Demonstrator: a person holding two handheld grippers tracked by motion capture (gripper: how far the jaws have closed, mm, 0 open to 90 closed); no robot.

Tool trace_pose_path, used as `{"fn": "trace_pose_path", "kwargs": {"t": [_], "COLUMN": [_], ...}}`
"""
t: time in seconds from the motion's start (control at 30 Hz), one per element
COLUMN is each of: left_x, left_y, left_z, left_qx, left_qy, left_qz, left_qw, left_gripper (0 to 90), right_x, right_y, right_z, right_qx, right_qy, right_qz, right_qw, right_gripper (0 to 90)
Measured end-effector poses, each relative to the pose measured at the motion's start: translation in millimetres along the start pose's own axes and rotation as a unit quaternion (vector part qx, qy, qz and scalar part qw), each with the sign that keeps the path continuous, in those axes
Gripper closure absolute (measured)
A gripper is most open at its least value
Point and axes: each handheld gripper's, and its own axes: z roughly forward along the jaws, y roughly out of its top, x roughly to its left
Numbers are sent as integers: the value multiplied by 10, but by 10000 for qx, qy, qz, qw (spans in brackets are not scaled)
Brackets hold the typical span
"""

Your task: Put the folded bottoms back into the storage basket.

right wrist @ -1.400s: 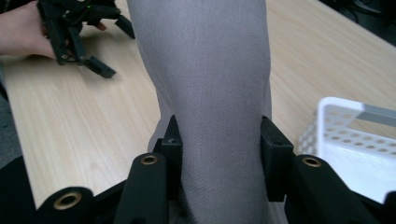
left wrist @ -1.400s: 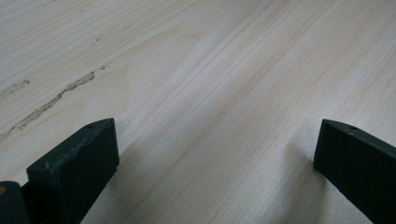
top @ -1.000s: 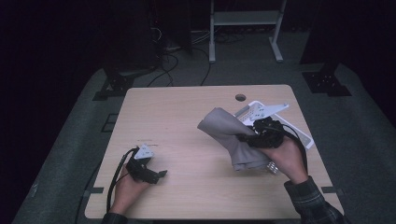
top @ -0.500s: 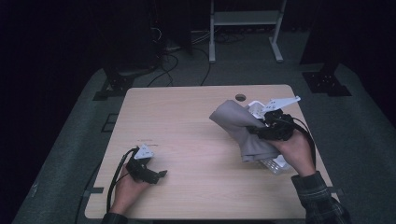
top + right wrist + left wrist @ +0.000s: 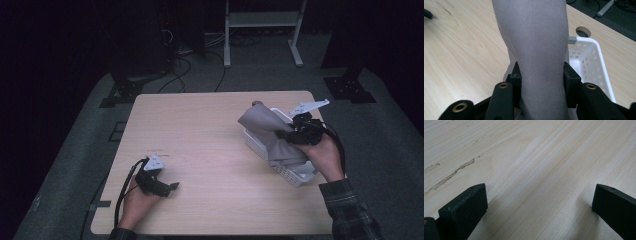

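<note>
One grey cloth (image 5: 536, 50), fine-woven and bunched into a thick roll, clamped between the right gripper (image 5: 541, 75) jaws, long axis running away from them over the white perforated plastic basket (image 5: 260, 150). Wide open and bare, left gripper (image 5: 539, 202), low over pale grained wooden table (image 5: 200, 135).

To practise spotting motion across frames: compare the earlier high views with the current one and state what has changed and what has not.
The right gripper, shut on the grey cloth, has carried it toward the table's right edge, from in front of the white basket to over it; the cloth now drapes into the basket. Nothing was let go. The left gripper stayed resting open near the front left of the table, and the basket kept its place.
</note>
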Motion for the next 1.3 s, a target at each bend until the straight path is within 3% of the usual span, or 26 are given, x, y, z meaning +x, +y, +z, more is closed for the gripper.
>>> {"fn": "trace_pose_path", "kwargs": {"t": [0.2,0.57,1.07,1.3], "left_x": [2,3,1,3], "left_y": [0,0,0,0], "left_z": [0,-1,0,-1], "left_qx": [0,10,0,10], "left_qy": [7,2,2,2], "left_qz": [15,19,4,18], "left_qw": [10000,10000,10000,10000], "left_gripper": [0,0,0,0], "right_x": [-143,-334,-441,-440], "right_y": [-60,-178,-394,-436], "right_z": [68,160,363,473], "right_qx": [105,187,437,560], "right_qy": [-114,-77,-22,10], "right_qz": [26,59,143,62], "right_qw": [9999,9998,9989,9984], "right_gripper": [612,610,608,603]}}
